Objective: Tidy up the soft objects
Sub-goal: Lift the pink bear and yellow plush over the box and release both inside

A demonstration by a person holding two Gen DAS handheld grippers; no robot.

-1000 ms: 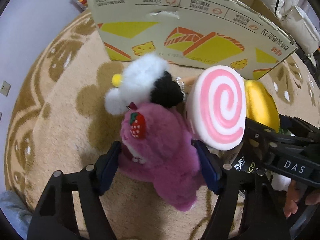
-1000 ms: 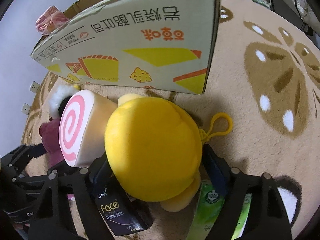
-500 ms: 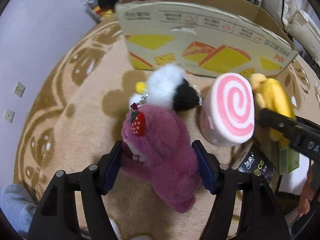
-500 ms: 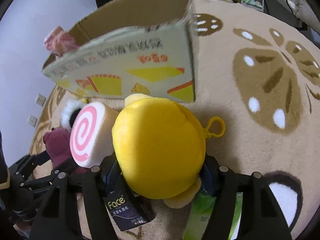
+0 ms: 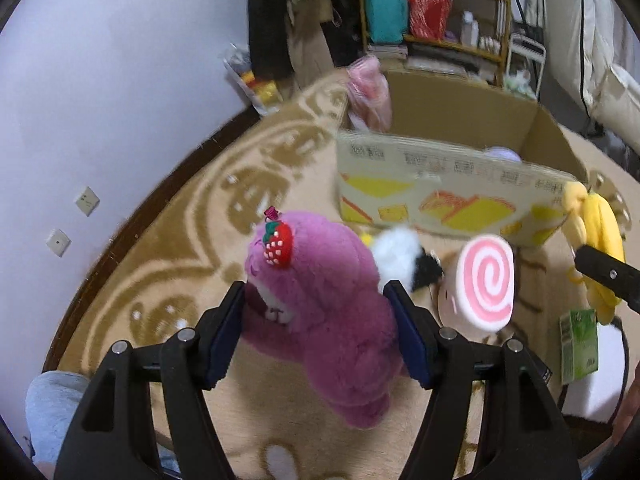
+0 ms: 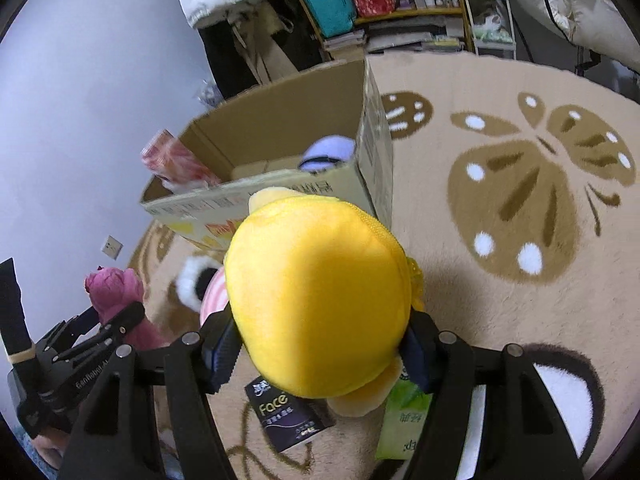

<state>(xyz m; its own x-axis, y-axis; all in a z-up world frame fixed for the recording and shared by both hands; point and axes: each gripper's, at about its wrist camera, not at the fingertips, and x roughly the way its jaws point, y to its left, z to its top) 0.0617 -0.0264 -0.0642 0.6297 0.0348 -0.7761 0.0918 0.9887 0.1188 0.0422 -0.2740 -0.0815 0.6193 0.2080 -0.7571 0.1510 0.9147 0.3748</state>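
My left gripper point(image 5: 316, 304) is shut on a purple fluffy plush point(image 5: 332, 264) with a strawberry on its head, held above the carpet. My right gripper point(image 6: 320, 344) is shut on a round yellow plush point(image 6: 320, 296), also off the floor. Ahead stands an open cardboard box point(image 6: 280, 128) with a lilac plush point(image 6: 330, 152) inside. On the carpet between box and grippers lie a pink swirl roll plush point(image 5: 486, 280) and a white and black plush point(image 5: 400, 260). The yellow plush point(image 5: 600, 232) shows at the right edge of the left wrist view.
A black tissue pack point(image 6: 288, 416) and a green pack point(image 6: 404, 420) lie under the right gripper. A pink packet point(image 6: 176, 160) leans at the box's left corner. Shelves point(image 5: 436, 8) and a wall point(image 5: 120, 80) stand behind the box. A patterned carpet point(image 6: 520, 208) covers the floor.
Both grippers rose from the carpet with their plushes and tilted up, so the box's inside and the room behind came into view. The right pads closed in on the yellow plush.
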